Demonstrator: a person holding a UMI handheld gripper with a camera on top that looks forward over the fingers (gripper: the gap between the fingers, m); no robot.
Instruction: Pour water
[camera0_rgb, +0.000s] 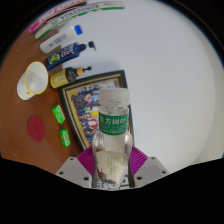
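A clear plastic water bottle (113, 135) with a white cap and a green label stands upright between my fingers. My gripper (112, 172) is shut on the bottle, its magenta pads (81, 163) pressing on both sides of the lower body. A white cup (32, 80) stands on the brown table to the far left, well beyond and left of the bottle. The bottle's base is hidden between my fingers.
A dark framed picture (82, 98) lies flat just behind the bottle. Several markers and small bottles (65, 45) lie at the far left. Two small green items (60, 117) and a pink round spot (36, 126) sit left of the fingers. A white tabletop (170, 70) spreads to the right.
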